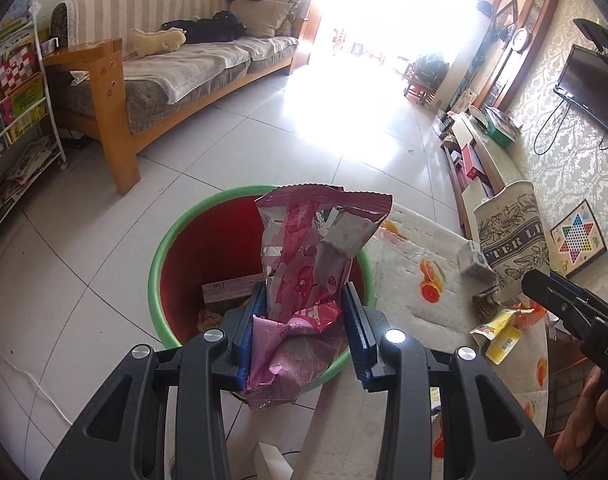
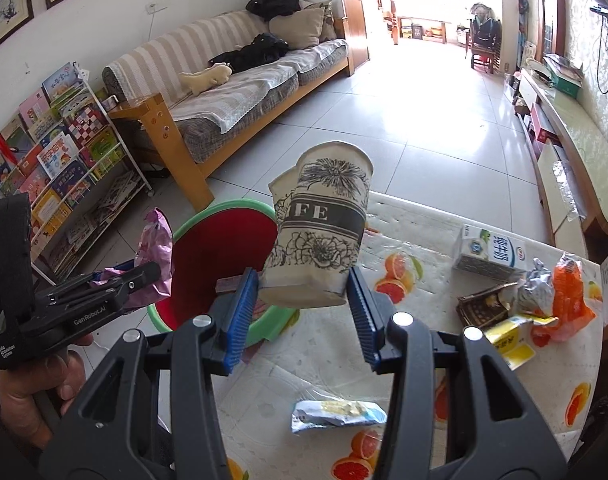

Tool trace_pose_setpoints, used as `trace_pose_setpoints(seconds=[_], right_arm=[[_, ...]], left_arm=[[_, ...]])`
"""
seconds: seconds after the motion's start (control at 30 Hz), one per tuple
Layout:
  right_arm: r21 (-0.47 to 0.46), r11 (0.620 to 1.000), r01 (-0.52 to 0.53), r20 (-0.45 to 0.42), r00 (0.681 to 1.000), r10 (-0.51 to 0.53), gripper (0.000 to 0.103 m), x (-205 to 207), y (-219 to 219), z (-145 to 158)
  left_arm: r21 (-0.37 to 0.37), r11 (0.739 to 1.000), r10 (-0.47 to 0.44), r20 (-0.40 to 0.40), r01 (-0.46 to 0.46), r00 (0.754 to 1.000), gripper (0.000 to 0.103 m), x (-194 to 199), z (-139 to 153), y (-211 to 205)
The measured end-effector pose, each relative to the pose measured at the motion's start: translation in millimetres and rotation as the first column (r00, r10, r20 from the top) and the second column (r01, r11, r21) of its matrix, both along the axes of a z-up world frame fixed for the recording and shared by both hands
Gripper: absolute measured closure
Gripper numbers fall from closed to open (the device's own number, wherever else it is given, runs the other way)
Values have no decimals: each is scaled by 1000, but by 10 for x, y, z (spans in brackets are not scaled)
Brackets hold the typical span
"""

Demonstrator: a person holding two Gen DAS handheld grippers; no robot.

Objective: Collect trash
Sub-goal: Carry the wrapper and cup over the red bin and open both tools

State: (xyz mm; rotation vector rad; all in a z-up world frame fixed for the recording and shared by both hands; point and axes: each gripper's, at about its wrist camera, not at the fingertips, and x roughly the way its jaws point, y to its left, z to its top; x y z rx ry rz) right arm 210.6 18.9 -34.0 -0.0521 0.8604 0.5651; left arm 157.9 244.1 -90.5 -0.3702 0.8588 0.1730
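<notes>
My left gripper (image 1: 304,312) is shut on a crumpled pink snack wrapper (image 1: 308,256) and holds it above the red bin with a green rim (image 1: 159,256), which has some trash inside. My right gripper (image 2: 304,300) is shut on a dented paper cup with black flower print (image 2: 320,236), held above the table edge next to the bin (image 2: 223,240). The cup also shows in the left wrist view (image 1: 512,236), and the wrapper in the right wrist view (image 2: 155,252).
The table with a fruit-print cover (image 2: 416,344) carries a milk carton (image 2: 492,256), an orange wrapper (image 2: 564,300), a yellow packet (image 2: 508,340), a brown crushed box (image 2: 480,308) and a blue-yellow wrapper (image 2: 336,416). A sofa (image 1: 175,68) and a book rack (image 1: 11,112) stand behind the bin.
</notes>
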Motion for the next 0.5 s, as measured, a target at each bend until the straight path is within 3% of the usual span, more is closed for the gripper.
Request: trace_pose_setpoints(seconds=[0.33, 0.43, 0.5], right_arm=[[-7, 997, -73, -6, 997, 73, 58, 165, 449, -85], [-10, 996, -86, -14, 996, 86, 58, 175, 504, -123], [-12, 996, -94, -16, 995, 93, 58, 182, 566, -138]], left_arm=[[-42, 997, 59, -50, -61, 997, 62, 186, -278, 336], [-41, 996, 77, -51, -79, 996, 38, 188, -310, 365], [-39, 995, 87, -53, -89, 995, 34, 165, -317, 370]])
